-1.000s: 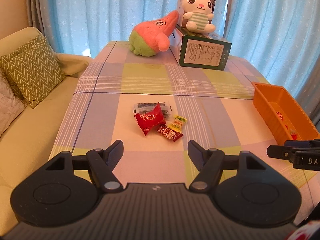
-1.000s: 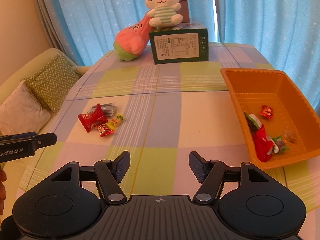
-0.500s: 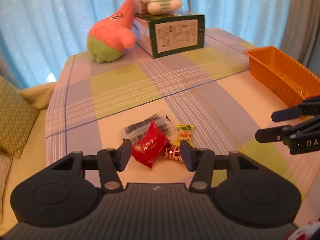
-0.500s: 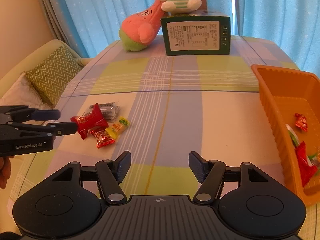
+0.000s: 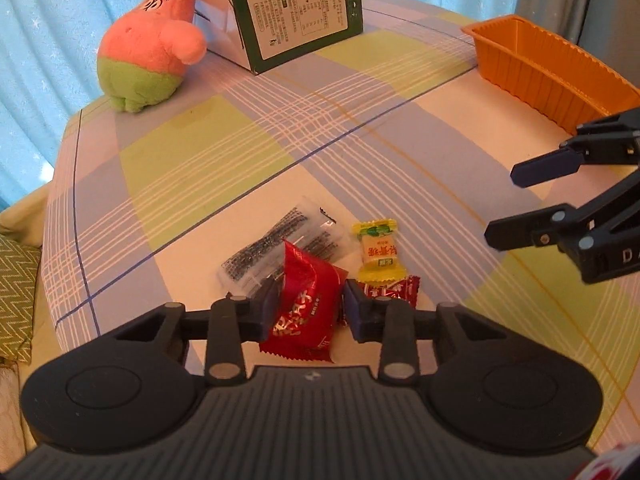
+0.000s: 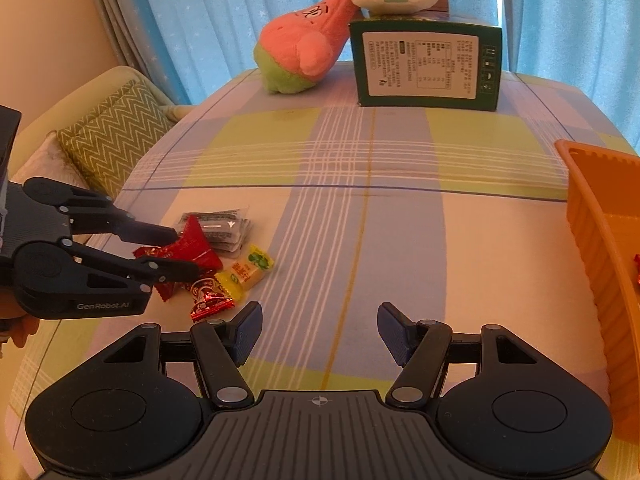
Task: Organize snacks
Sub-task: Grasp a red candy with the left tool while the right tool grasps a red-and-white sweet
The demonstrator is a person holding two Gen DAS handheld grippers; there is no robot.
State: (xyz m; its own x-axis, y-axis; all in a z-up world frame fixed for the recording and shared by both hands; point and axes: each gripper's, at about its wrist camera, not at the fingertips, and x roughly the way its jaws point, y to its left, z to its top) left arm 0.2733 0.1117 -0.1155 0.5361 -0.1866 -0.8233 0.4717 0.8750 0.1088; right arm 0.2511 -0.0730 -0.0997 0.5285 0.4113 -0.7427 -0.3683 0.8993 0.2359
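A: Where's the red packet [image 5: 304,308]?
B: On the worktop [image 5: 208,152], right between the left hand-held gripper [image 5: 306,306] fingers, which are closing around it.
A: And the right hand-held gripper [image 6: 318,330]?
B: Spread, empty, farther off toward the tray [image 5: 544,68].

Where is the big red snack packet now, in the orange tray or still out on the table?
Out: the red snack packet lies on the tablecloth between the left gripper's closing jaws.

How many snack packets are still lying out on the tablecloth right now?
4, in one cluster: a red packet between the closing left gripper fingers, a clear dark packet behind it, a yellow candy, a small red candy. Others may hide underneath.
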